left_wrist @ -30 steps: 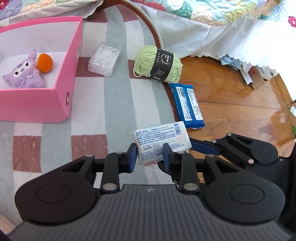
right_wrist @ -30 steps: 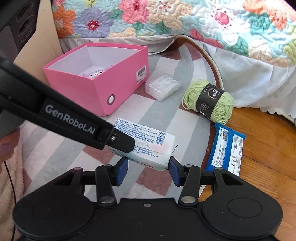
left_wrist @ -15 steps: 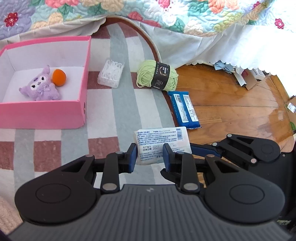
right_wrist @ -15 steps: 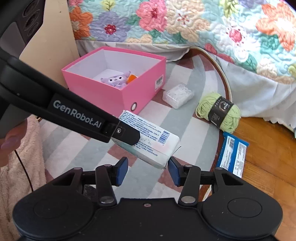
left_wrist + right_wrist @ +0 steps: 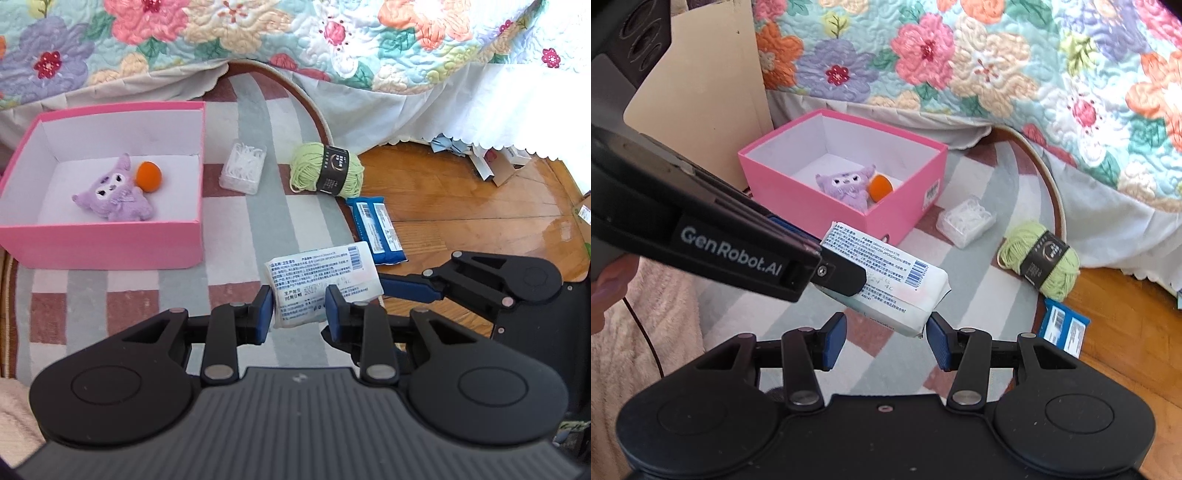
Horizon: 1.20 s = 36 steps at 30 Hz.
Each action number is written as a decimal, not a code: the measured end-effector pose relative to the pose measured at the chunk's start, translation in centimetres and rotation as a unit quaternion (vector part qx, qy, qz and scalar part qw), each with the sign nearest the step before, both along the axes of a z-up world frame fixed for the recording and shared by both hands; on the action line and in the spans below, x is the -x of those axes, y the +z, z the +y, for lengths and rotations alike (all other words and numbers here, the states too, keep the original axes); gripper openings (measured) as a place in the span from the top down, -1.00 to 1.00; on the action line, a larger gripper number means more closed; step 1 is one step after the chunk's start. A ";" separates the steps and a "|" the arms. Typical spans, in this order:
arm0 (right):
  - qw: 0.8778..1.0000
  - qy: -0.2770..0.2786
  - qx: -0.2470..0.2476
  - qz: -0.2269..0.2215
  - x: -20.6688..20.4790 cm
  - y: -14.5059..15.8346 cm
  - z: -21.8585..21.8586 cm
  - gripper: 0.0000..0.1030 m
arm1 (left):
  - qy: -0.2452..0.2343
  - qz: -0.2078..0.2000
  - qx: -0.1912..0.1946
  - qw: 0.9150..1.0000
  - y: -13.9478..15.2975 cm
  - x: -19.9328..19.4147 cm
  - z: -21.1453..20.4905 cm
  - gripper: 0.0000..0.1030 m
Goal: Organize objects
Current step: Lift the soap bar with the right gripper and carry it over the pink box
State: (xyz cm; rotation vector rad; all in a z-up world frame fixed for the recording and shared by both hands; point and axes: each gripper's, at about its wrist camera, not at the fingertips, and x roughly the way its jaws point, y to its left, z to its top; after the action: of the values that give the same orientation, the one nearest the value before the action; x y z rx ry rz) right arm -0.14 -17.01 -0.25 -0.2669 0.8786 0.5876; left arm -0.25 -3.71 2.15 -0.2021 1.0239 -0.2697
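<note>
Wipes pack: clamped in left claw; right claw apart. Carry level over pink box, release low.

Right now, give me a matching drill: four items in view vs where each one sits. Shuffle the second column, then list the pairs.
Items:
1. plush
2. wipes pack
3. yarn
4. blue packet

Places:
A. on the wood floor, just off the rug
B. inside the pink box
C. on the rug edge, beside the clear box
D. held off the floor in the left gripper

Pairs: 1-B, 2-D, 3-C, 4-A
</note>
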 end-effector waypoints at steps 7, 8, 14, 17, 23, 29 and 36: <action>1.000 0.012 -0.008 -0.011 -0.5 1.6 1.9 -0.04 | 0.012 -0.010 -0.011 1.000 1.8 0.2 1.8 0.46; 1.000 0.014 -0.007 -0.016 -0.7 1.9 2.2 -0.04 | 0.013 -0.013 -0.013 1.000 2.0 0.1 2.1 0.46; 0.999 0.022 -0.020 -0.037 -2.0 3.5 4.5 -0.04 | 0.036 -0.029 -0.028 0.999 3.5 -0.3 4.0 0.47; 0.998 0.027 -0.025 -0.045 -2.3 3.9 5.6 -0.04 | 0.044 -0.032 -0.029 0.998 4.0 -0.6 5.2 0.46; 0.998 0.029 -0.045 -0.043 -3.6 4.4 7.3 -0.04 | 0.054 -0.034 -0.029 0.998 4.6 -1.6 7.5 0.46; 0.997 0.026 -0.067 -0.034 -5.7 4.2 8.8 -0.03 | 0.066 -0.031 -0.035 0.997 4.5 -3.6 9.5 0.45; 0.996 0.028 -0.080 -0.025 -8.9 3.1 11.4 0.04 | 0.095 -0.031 -0.057 0.993 3.7 -6.2 11.3 0.41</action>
State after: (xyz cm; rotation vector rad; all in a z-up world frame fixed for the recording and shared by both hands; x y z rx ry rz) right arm 8.76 -5.61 2.89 -0.1598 0.7734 0.6973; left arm 5.91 7.54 5.88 -0.1854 0.9489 -0.0433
